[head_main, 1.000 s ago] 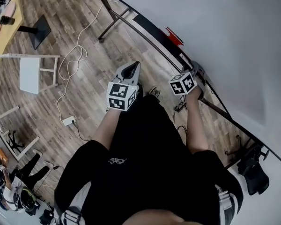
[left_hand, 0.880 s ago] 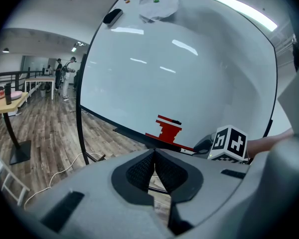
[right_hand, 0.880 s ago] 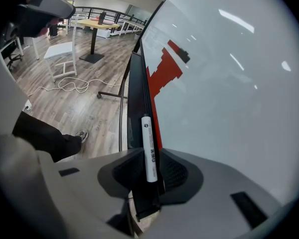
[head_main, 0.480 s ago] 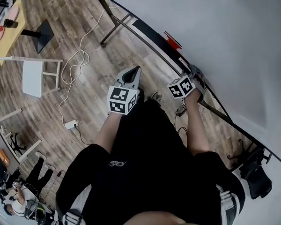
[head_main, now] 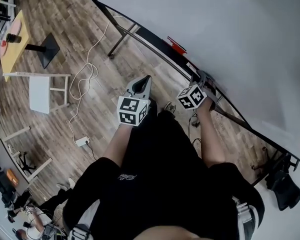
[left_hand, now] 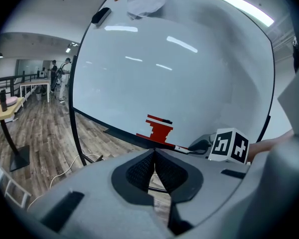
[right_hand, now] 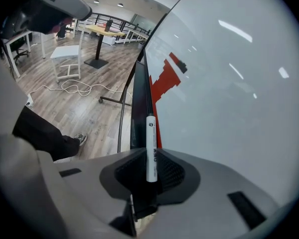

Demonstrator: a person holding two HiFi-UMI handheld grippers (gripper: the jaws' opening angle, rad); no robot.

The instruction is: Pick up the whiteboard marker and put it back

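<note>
Our right gripper (right_hand: 148, 169) is clamped on the slim white whiteboard marker (right_hand: 150, 138), which lies along the whiteboard's black bottom tray (right_hand: 138, 108). We'd keep it parallel to the tray and set it flat before releasing. Left gripper (left_hand: 154, 158) is closed and empty.

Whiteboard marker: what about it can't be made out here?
1. Right gripper view: print on the whiteboard marker, clamped in the right gripper, is too small to read.
2. Right gripper view: the marker's far end overlaps the tray; contact or gap cannot be told.
3. Head view: the marker is too small to make out past the right gripper.
</note>
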